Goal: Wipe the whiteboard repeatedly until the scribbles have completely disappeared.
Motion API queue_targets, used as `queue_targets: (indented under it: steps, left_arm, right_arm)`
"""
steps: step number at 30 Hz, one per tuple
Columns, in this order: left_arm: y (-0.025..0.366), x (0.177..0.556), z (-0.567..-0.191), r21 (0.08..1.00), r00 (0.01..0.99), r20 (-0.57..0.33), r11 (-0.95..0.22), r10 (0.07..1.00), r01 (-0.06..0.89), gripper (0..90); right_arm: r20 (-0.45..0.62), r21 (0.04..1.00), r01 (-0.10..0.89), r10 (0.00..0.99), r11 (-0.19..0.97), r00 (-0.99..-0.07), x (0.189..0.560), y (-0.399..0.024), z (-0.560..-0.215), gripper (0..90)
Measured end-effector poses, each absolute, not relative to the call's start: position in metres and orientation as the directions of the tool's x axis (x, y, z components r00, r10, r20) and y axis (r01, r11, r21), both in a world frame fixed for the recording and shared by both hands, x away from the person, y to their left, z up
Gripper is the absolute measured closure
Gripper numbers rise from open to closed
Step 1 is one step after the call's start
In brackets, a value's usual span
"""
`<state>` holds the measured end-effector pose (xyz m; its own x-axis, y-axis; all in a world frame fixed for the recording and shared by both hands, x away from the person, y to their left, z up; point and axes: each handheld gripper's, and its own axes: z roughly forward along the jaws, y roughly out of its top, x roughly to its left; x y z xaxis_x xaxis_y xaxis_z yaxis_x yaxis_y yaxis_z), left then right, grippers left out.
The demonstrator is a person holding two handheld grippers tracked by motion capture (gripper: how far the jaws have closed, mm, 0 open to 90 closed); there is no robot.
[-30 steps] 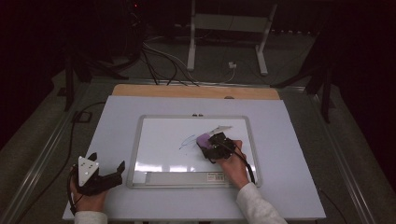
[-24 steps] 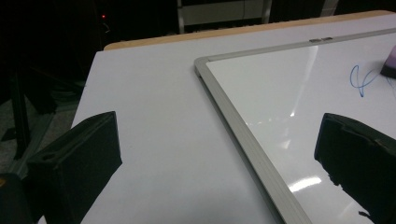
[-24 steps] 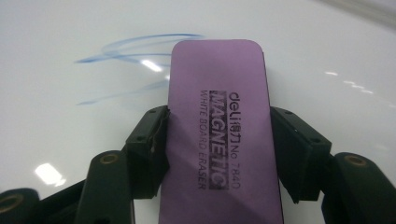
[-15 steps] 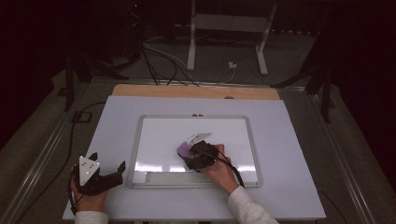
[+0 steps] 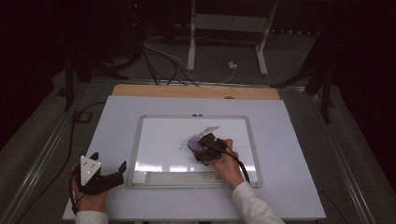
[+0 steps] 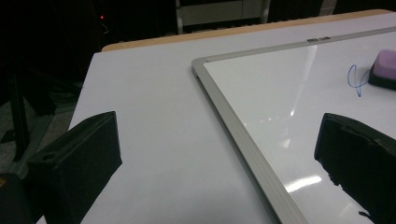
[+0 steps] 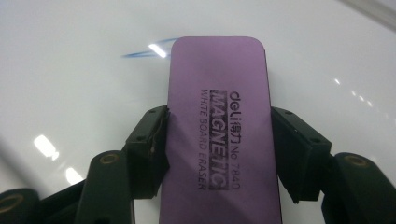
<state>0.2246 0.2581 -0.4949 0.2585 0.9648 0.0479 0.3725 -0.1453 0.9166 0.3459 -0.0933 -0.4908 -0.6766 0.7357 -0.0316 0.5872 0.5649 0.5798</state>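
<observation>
A whiteboard (image 5: 159, 135) with a grey frame lies flat on the white table. My right gripper (image 5: 201, 147) is shut on a purple magnetic whiteboard eraser (image 7: 219, 126), its jaws clamping the eraser's long sides, and the eraser rests face down on the board. A short blue pen mark (image 7: 149, 52) shows just beyond the eraser's far end. In the left gripper view the same blue mark (image 6: 356, 81) and eraser (image 6: 384, 69) sit at the right edge. My left gripper (image 5: 108, 173) rests open on the table beside the whiteboard's left frame (image 6: 233, 126), holding nothing.
A wooden strip (image 5: 196, 91) runs along the table's far edge. Behind it stand a white metal stand (image 5: 229, 28) and loose cables (image 5: 159, 56) on the dark floor. A cable (image 5: 74, 126) trails off the table's left side.
My right gripper has slid the eraser left across the board and back toward the middle; most of the pen marks near it are gone. The left gripper has stayed put.
</observation>
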Motion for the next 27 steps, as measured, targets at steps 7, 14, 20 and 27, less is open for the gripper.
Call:
queue_targets:
  steps: [7, 14, 20, 27]
  left_arm:
    - [0.259, 0.224, -0.495, 0.917, 0.255, 0.043, -0.14, 0.966, 0.374, 1.2]
    - [0.259, 0.225, -0.495, 0.916, 0.26, 0.048, -0.146, 0.964, 0.375, 1.2]
    - [0.258, 0.225, -0.495, 0.916, 0.26, 0.049, -0.147, 0.964, 0.374, 1.2]
    - [0.26, 0.225, -0.496, 0.916, 0.257, 0.041, -0.139, 0.965, 0.377, 1.2]
  right_arm:
    - [0.009, 0.572, 0.558, 0.676, 0.601, -0.737, 0.339, -0.082, -0.491, 41.4]
    - [-0.041, 0.576, 0.601, 0.753, 0.555, -0.657, 0.351, -0.098, -0.491, 41.4]
    - [-0.024, 0.587, 0.498, 0.629, 0.638, -0.777, 0.33, -0.072, -0.492, 41.3]
    - [-0.013, 0.581, 0.561, 0.696, 0.59, -0.718, 0.345, -0.082, -0.492, 41.3]
